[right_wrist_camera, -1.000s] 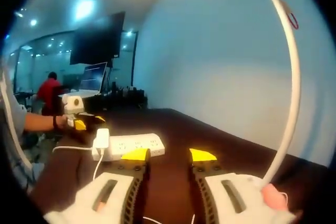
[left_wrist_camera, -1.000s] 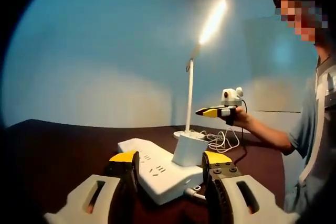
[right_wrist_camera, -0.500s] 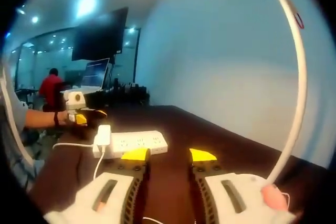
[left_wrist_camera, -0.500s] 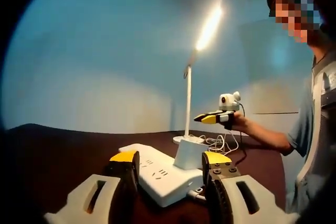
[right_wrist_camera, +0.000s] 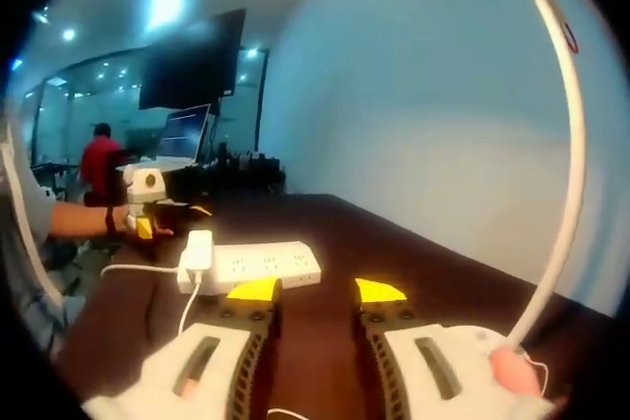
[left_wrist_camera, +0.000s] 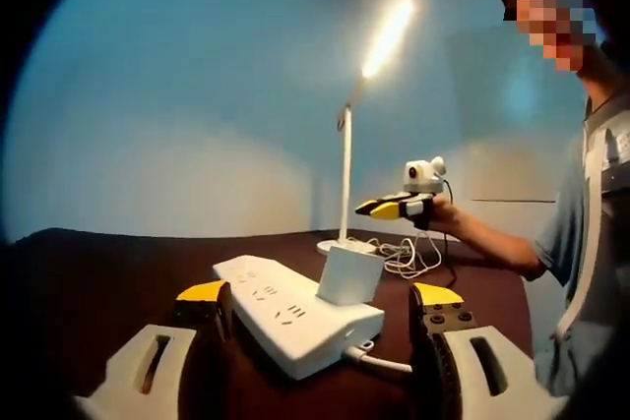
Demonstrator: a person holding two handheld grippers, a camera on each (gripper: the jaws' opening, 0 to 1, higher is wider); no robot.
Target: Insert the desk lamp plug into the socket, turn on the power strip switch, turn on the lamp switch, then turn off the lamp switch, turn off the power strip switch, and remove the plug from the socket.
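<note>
At frame centre the plug sits in the power strip, lamp lit. Left gripper gapes wide; right gripper open, empty. Rigid, smooth plug: probably grip its flat sides.

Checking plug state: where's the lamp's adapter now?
In the left gripper view, the white adapter sits plugged into the power strip's near end, on the dark table, ahead between that gripper's open jaws.

Left claw jaws wide apart; right claw jaws slightly parted, both empty.
</note>
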